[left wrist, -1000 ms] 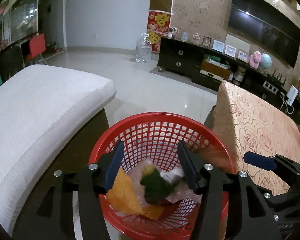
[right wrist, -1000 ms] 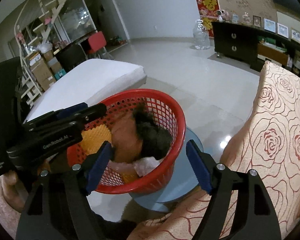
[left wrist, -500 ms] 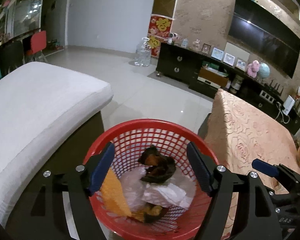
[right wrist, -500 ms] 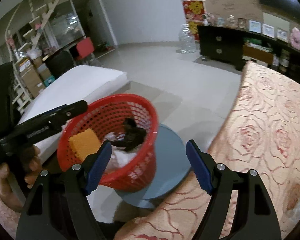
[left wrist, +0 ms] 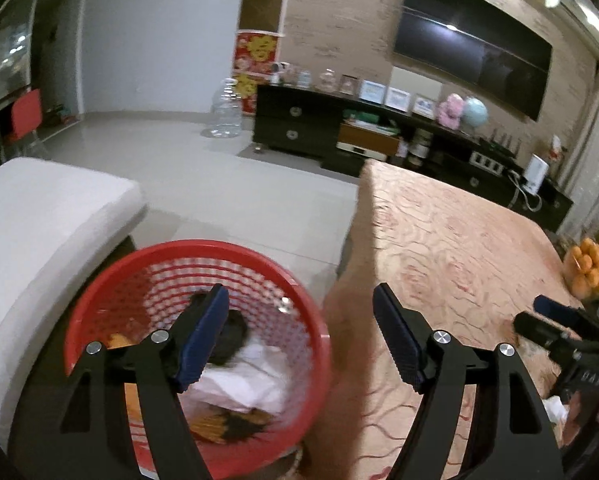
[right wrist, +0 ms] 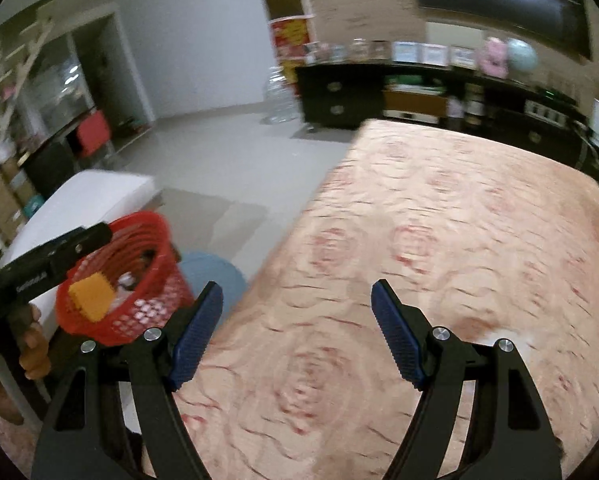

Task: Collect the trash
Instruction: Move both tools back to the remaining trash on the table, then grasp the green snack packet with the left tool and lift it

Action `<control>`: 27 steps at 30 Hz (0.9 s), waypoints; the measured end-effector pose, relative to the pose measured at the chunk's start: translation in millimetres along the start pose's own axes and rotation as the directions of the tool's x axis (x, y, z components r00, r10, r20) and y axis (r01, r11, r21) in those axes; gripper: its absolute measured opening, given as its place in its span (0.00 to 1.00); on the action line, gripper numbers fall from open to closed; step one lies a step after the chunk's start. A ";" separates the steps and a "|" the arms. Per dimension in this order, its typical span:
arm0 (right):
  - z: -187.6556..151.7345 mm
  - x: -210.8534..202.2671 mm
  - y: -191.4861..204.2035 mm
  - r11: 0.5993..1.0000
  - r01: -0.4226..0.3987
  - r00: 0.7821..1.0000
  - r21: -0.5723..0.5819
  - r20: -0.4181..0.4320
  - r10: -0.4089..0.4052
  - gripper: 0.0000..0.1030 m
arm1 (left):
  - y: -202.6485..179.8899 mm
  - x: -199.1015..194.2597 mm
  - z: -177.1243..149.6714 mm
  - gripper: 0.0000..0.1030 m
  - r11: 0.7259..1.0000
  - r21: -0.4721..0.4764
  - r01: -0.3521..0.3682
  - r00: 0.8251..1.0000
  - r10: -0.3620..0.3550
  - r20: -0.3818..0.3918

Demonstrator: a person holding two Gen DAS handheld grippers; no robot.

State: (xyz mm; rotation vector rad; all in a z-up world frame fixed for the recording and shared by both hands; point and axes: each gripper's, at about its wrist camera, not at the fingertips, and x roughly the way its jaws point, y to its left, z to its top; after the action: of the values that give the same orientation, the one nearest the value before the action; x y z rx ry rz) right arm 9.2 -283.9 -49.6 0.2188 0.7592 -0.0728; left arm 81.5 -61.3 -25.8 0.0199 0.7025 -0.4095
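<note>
A red mesh basket (left wrist: 147, 264) stands on a blue stool beside the table; it holds white tissue (left wrist: 243, 380), a dark scrap (left wrist: 231, 334) and orange pieces. My left gripper (left wrist: 299, 340) is open and empty, above the basket's right rim. In the right wrist view the basket (right wrist: 139, 304) is at the lower left with an orange piece (right wrist: 91, 300) inside. My right gripper (right wrist: 297, 336) is open and empty over the rose-patterned tablecloth (right wrist: 439, 248). A whitish bit (left wrist: 555, 406) lies on the cloth near the right gripper's body (left wrist: 571, 328).
A white cushioned bench (left wrist: 39, 232) lies left of the basket. A pile of oranges (left wrist: 587, 268) sits at the table's right edge. A dark TV cabinet (left wrist: 339, 132) and a clear water jug (left wrist: 227, 108) stand across the tiled floor.
Both grippers have swung right, away from the basket toward the table. The left gripper's jaws opened wider and the dark scrap now lies in the basket. The right gripper is over the cloth.
</note>
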 end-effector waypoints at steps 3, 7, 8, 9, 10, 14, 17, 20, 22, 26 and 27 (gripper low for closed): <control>-9.2 -15.9 -28.4 0.997 0.044 0.999 0.058 0.012 -0.045 0.72 | -21.7 3.5 -2.8 0.69 0.999 0.033 0.041 0.999 -0.040 -0.011; -29.8 -41.6 -68.1 0.983 0.102 0.994 0.151 0.020 -0.106 0.72 | -47.3 8.6 -7.5 0.69 0.993 0.068 0.092 0.995 -0.090 -0.030; -34.3 -47.0 -75.2 0.979 0.113 0.993 0.167 0.022 -0.119 0.72 | -54.5 11.0 -9.3 0.69 0.992 0.076 0.104 0.994 -0.101 -0.039; -40.0 -53.1 -82.7 0.975 0.125 0.991 0.183 0.023 -0.132 0.72 | -61.5 13.2 -11.3 0.69 0.990 0.083 0.116 0.993 -0.112 -0.048; -46.6 -59.8 -91.3 0.969 0.140 0.989 0.203 0.023 -0.147 0.72 | -65.3 13.9 -13.2 0.69 0.988 0.087 0.125 0.991 -0.120 -0.055; -68.0 -79.2 -117.7 0.944 0.186 0.980 0.272 0.019 -0.198 0.72 | -93.4 16.5 -24.5 0.69 0.972 0.123 0.202 0.977 -0.191 -0.094; -84.4 -94.7 -135.5 0.921 0.220 0.971 0.323 0.017 -0.238 0.73 | -120.9 14.7 -37.9 0.69 0.947 0.177 0.269 0.961 -0.249 -0.123; -97.9 -108.1 -147.4 0.898 0.260 0.958 0.355 0.021 -0.286 0.77 | -144.9 10.9 -53.6 0.73 0.911 0.238 0.336 0.939 -0.305 -0.158; -106.3 -114.0 -154.1 0.885 0.283 0.950 0.370 0.017 -0.311 0.77 | -161.6 11.6 -67.1 0.75 0.881 0.264 0.392 0.916 -0.348 -0.198; -121.6 -115.3 -163.8 0.867 0.297 0.947 0.400 -0.011 -0.320 0.77 | -187.0 15.5 -93.3 0.75 0.829 0.312 0.464 0.879 -0.389 -0.275; -124.8 -114.3 -165.1 0.864 0.298 0.948 0.405 -0.017 -0.319 0.77 | -192.0 15.2 -97.2 0.75 0.816 0.323 0.479 0.871 -0.399 -0.286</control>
State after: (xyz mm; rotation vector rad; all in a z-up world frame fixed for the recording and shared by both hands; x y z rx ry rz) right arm -181.5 -418.5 -86.7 0.4862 0.7177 -0.5442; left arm -40.2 -228.6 -87.2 0.2809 0.8225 -1.0074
